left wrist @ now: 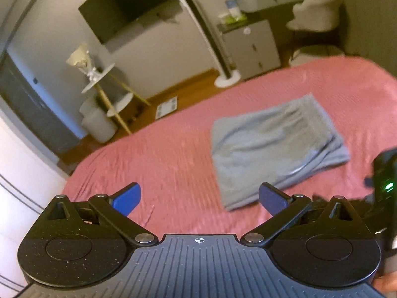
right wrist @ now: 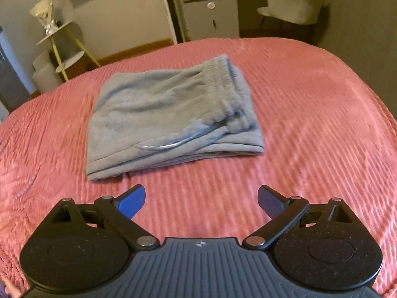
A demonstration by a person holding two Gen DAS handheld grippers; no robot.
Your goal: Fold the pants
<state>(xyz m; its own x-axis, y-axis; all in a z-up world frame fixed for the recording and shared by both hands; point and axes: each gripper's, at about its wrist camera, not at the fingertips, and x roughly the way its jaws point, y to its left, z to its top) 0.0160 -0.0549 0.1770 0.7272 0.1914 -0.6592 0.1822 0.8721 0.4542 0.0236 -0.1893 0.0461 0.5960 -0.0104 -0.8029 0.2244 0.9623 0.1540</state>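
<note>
Grey-blue pants lie folded into a compact stack on the pink ribbed bedspread, with the elastic waistband on top at the far right. My right gripper hovers open just in front of the stack, nothing between its blue pads. In the left wrist view the same pants sit ahead and to the right. My left gripper is open too, held above the bedspread near the stack's near corner. The right tool's black body shows at the right edge.
Beyond the bed's far edge stand a tiered side table, a white tower fan, a white cabinet and a pale chair. A dark TV hangs on the wall. A white scale lies on the wooden floor.
</note>
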